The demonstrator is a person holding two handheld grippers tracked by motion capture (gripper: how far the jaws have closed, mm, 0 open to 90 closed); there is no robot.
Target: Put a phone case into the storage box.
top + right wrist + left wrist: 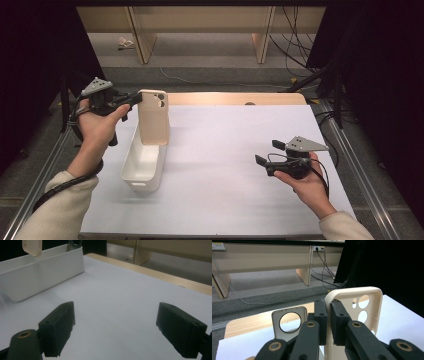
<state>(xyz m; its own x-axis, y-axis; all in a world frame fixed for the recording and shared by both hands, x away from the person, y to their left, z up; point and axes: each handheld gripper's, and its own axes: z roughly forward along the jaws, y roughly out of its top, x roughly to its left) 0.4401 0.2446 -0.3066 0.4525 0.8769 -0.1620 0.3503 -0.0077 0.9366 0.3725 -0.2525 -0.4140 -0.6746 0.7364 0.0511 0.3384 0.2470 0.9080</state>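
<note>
A cream phone case (153, 117) hangs upright over the far end of a long white bin (145, 167) at the table's left. My left gripper (136, 98) is shut on the case's top left edge. The left gripper view has the pads (322, 322) pinching the case's rim (377, 302) beside its camera holes. A second, grey case (276, 323) with a round hole stands behind it. My right gripper (268, 152) rests low over the white sheet at the right, open, and its jaws (115, 325) hold nothing. The bin (50, 270) lies ahead of them, the cream case's corner (32, 247) above it.
A white sheet (225, 150) covers the table, with a bare wooden strip (235, 98) along the far edge. Metal rails (350, 145) run down both sides. Beyond the table are cables on a grey floor and wooden furniture legs (262, 45).
</note>
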